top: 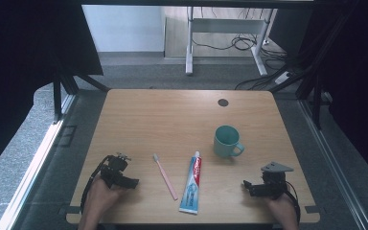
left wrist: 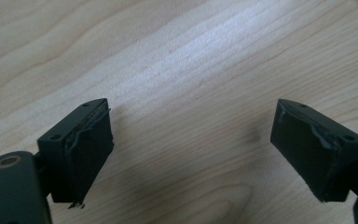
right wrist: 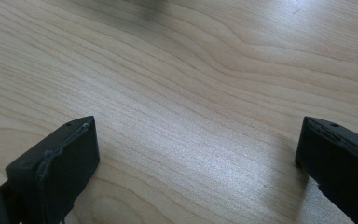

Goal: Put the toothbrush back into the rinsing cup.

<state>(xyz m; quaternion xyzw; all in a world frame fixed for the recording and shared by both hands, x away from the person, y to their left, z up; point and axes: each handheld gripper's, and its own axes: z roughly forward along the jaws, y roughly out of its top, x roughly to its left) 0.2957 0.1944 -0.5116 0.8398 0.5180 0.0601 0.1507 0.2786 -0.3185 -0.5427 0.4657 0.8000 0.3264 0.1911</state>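
**Both tongs wide, nothing held**

My left tongs (top: pixel 135 182) rest low on the wooden surface (top: pixel 172 115) at the near left, jaws spread apart over bare wood. My right tongs (top: pixel 246 186) sit at the near right, jaws just as wide and empty. Between them lie the toothpaste tube (top: pixel 191 184) and, just to its left, the pink toothbrush (top: pixel 165 176), apart from each other. Farther back, right of centre, the teal mug (top: pixel 226 141) stands upright, handle toward me. Beyond it, a small dark disc (top: pixel 223 102) lies near the far edge.
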